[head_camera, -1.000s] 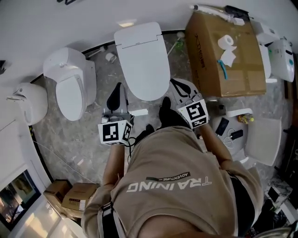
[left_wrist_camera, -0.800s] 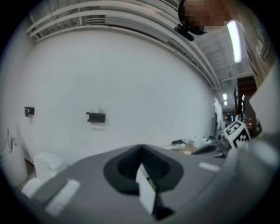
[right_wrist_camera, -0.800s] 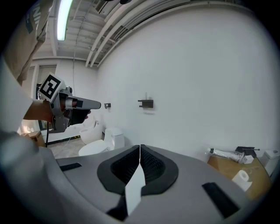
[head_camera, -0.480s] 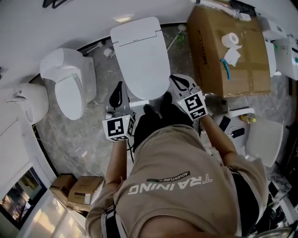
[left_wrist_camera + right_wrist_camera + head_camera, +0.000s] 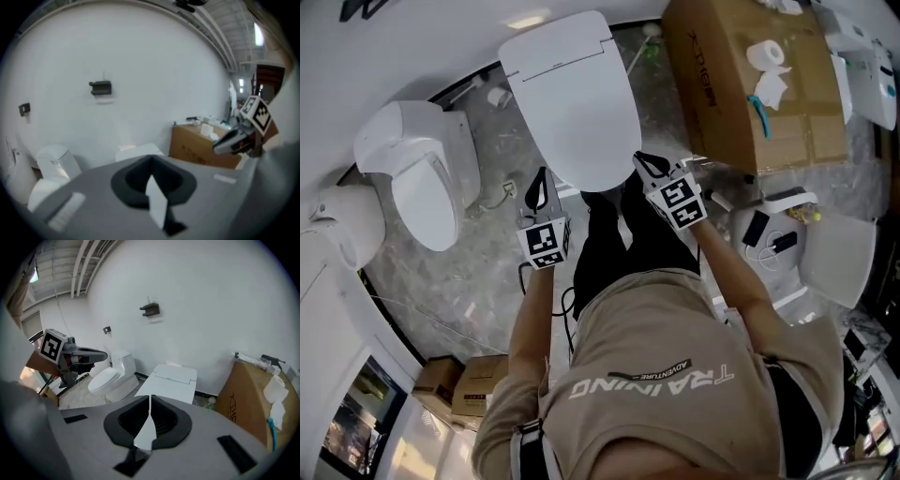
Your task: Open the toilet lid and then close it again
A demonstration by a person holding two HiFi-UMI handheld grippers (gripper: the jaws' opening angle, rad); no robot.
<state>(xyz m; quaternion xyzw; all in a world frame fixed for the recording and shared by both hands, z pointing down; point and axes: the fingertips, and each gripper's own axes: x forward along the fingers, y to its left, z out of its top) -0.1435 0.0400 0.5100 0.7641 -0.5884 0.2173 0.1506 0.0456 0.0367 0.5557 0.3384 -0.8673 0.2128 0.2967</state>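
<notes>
- White toilet lid (image 5: 572, 103) lies shut and flat on its bowl in the head view. Its long axis runs straight away from the person, with the hinge end by the far wall and the rounded front edge nearest the tongs. The left gripper (image 5: 540, 186) sits just beside that front edge on its left. The right gripper (image 5: 645, 167) sits just beside it on the right and looks a shade nearer the rim. A second toilet (image 5: 427, 178) stands well off to the left, and a cardboard box (image 5: 750, 84) to the right.
- Left gripper view: the left gripper (image 5: 151, 161) has its black pads pressed together at the tip, with nothing between them. The toilet lid (image 5: 139, 151) shows just beyond and slightly left of the tip, below the line of the jaws. The right gripper (image 5: 234, 139) hangs off to the right.
- Right gripper view: the right gripper (image 5: 150, 401) is likewise closed and empty. The toilet lid (image 5: 171, 380) lies dead ahead and below, its front edge hidden behind the pads. I judge either tip must get under that near rim, and the right one seems better lined up.
</notes>
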